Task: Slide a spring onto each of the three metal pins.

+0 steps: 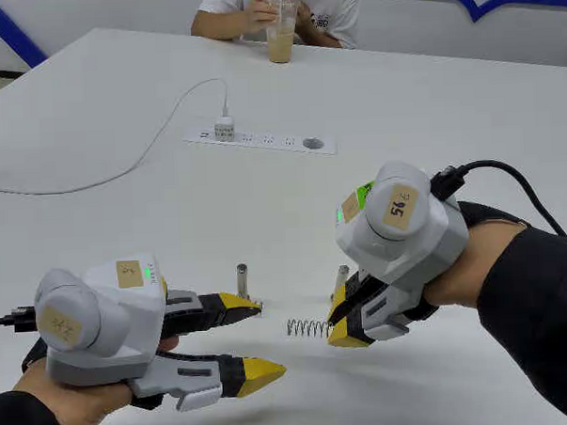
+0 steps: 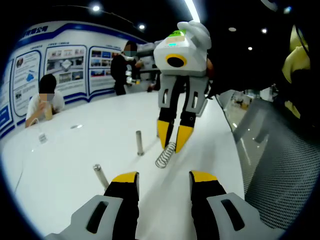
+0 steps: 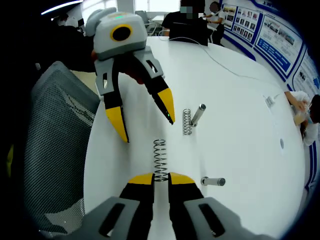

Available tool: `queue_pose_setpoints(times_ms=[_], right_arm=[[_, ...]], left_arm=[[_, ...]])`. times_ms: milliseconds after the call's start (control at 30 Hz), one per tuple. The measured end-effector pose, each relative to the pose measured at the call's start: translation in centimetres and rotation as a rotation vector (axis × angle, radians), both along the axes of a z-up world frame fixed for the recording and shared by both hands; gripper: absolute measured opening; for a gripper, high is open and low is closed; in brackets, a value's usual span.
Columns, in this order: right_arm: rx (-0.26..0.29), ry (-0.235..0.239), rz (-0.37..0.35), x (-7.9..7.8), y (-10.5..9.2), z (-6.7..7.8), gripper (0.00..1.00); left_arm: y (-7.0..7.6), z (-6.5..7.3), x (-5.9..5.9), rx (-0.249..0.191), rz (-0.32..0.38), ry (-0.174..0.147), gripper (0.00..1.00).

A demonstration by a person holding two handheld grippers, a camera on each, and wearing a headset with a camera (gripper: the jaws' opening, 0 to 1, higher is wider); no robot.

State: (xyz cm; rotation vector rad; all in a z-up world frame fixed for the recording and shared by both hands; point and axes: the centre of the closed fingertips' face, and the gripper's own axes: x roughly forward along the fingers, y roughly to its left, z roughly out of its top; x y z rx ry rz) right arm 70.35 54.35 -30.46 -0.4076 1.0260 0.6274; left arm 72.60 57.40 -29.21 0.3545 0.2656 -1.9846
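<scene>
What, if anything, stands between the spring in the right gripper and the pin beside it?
Nothing visible does. The right gripper is shut on one end of the spring, and only bare table lies between the spring and the nearest pin. The open left gripper hovers beyond the spring's far end.

This is looking like an office meeting room or showroom. A long white table (image 1: 119,116) is taking up most of the floor, and a power strip (image 1: 261,138) is lying on it with a charger (image 1: 224,129) plugged in and a cable (image 1: 158,133) trailing off. A person (image 1: 336,13) is sitting at the far end, holding a drink (image 1: 280,34). Blue-trimmed display boards (image 2: 65,65) are lining the wall, ceiling spotlights (image 2: 96,8) are shining, people (image 2: 120,70) are standing by the boards, and a mesh office chair (image 3: 55,145) is standing at the table's edge.
</scene>
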Motion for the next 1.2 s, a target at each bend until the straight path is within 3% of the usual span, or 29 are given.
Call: queue_pose_setpoints(times_ms=[567, 967, 1200], right_arm=[[-0.001, -0.029, 0.083, 0.3, 1.3, 0.5, 0.12], [-0.001, -0.033, 0.116, 0.1, 1.9, 0.8, 0.12], [0.001, -0.043, 0.119, 0.1, 2.1, 1.4, 0.11]], left_arm=[[-0.4, 0.5, -1.1, -0.030, -0.055, -0.020, 0.26], [-0.4, 0.6, -1.4, -0.048, -0.080, -0.053, 0.13], [-0.4, 0.5, -1.5, -0.045, -0.092, -0.068, 0.12]])
